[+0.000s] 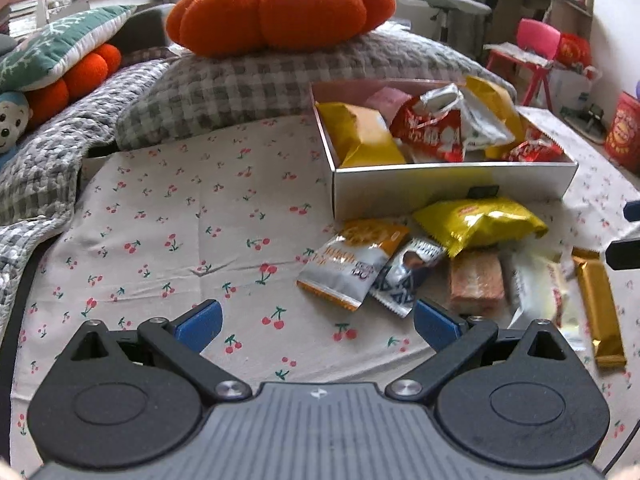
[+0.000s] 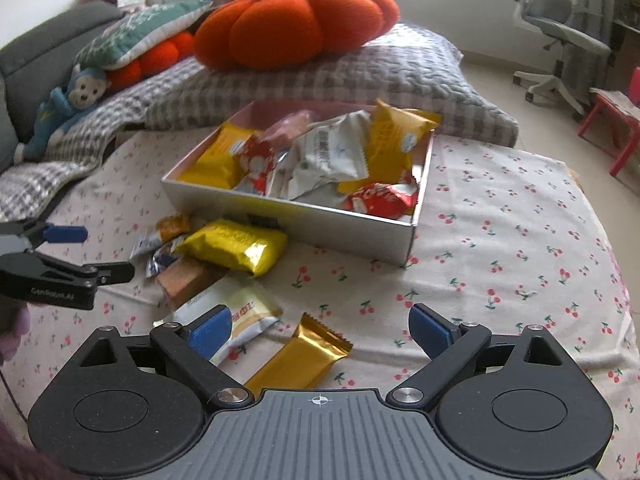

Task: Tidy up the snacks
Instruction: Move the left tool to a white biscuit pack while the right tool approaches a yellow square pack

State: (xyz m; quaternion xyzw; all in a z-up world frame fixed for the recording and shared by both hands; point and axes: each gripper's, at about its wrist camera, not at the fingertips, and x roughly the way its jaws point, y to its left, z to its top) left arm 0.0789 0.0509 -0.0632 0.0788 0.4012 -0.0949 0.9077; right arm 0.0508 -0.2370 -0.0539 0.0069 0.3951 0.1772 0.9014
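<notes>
Basically, gold wafer bar [image 2: 298, 360] lies on the cherry-print sheet [image 2: 500, 240], at 6 o'clock from the snack box [image 2: 304, 220], between right gripper [image 2: 320, 330] jaws, which stand wide apart, nothing held. Looks light, stiff, with slippery foil: pinch across the narrow middle. Left gripper [image 1: 318, 322] jaws apart, empty.
</notes>
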